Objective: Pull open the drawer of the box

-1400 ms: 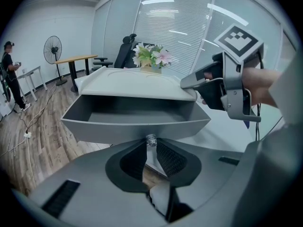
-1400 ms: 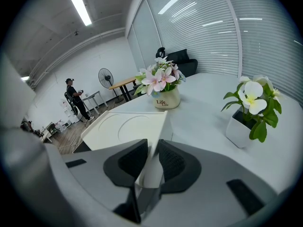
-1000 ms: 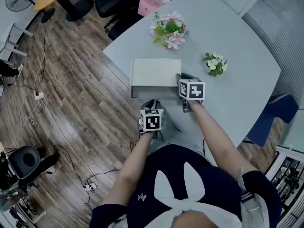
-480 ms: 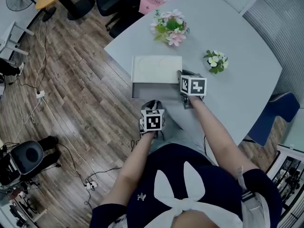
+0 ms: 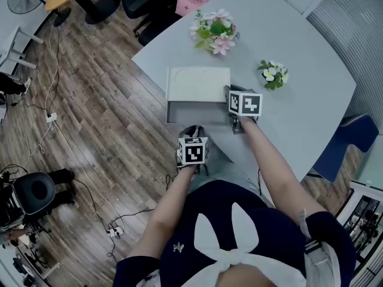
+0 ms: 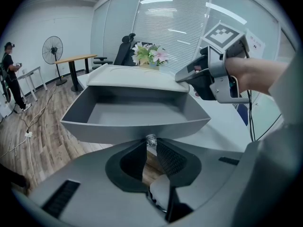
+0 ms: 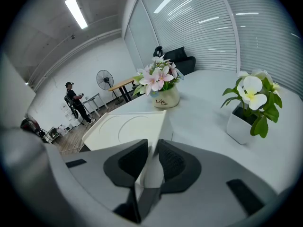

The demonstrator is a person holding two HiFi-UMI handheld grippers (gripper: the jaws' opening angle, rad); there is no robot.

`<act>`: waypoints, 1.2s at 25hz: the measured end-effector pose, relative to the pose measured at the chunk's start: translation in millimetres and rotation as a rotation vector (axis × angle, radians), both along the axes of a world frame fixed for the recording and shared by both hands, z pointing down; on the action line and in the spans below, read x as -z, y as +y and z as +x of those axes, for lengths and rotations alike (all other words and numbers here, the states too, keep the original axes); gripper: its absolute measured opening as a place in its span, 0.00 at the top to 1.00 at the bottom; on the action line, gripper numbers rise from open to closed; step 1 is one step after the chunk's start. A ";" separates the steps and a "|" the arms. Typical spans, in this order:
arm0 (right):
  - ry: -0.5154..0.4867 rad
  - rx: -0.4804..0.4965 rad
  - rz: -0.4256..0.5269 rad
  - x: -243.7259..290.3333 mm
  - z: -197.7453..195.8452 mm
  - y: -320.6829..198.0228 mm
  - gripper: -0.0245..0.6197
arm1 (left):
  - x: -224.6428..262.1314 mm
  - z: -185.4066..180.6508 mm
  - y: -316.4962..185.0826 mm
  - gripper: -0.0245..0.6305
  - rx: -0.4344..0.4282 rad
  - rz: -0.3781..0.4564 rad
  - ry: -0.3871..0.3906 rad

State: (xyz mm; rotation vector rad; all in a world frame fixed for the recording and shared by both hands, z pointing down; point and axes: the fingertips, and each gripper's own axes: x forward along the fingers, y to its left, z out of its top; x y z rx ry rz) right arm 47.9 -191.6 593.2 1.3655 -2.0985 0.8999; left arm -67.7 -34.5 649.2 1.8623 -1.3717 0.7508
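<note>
Nothing much has moved since a second ago: both grippers hold their spots, and the drawer (image 5: pixel 197 113) stays pulled out of the box (image 5: pixel 198 84). The white box sits near the tabletop (image 5: pixel 299 58) edge, its long axis running 9 to 3 o'clock in the head view. The grey drawer lies along that same line, with its open tray facing up and its front pointing to 6 o'clock, toward the person. At 6 o'clock from the drawer is the left gripper (image 5: pixel 191 129), and its jaws are clamped on the small clear knob (image 6: pixel 151 140) at the middle of the drawer front. At 3 o'clock from the box, the right gripper (image 5: pixel 230 94) has its jaws pinched on the box's near right corner. A flower pot (image 5: pixel 213 31) stands at 12 o'clock beyond the box, and a small plant (image 5: pixel 272 76) is at 2 o'clock.
</note>
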 end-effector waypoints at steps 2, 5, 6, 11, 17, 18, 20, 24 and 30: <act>-0.002 -0.001 0.001 0.3 0.0 -0.1 0.84 | -0.1 0.4 0.2 0.84 -0.002 0.004 0.000; -0.005 -0.002 -0.001 0.6 0.1 0.2 0.84 | 0.3 0.1 2.4 0.84 0.001 -0.002 0.000; -0.005 -0.003 0.000 0.8 0.1 0.4 0.84 | 0.6 0.2 3.7 0.84 0.000 -0.006 0.000; -0.010 -0.006 0.001 0.8 0.2 1.2 0.84 | 0.7 2.1 8.8 0.84 -0.005 -0.006 0.002; -0.011 -0.011 -0.001 1.8 -0.5 0.7 0.84 | 2.9 4.3 15.2 0.84 -0.019 -0.012 0.005; -0.011 -0.010 0.000 1.6 -0.5 0.5 0.84 | 3.3 4.5 15.1 0.84 -0.018 -0.010 0.006; -0.011 -0.007 0.002 1.1 -0.4 0.5 0.84 | 2.7 4.4 15.7 0.84 -0.019 -0.007 0.006; -0.025 -0.001 0.004 0.4 -0.4 0.1 0.84 | -2.2 4.3 19.3 0.84 -0.021 -0.010 0.000; -0.035 -0.003 0.010 -0.3 0.2 1.2 0.84 | -1.8 6.0 25.9 0.84 -0.034 -0.024 -0.006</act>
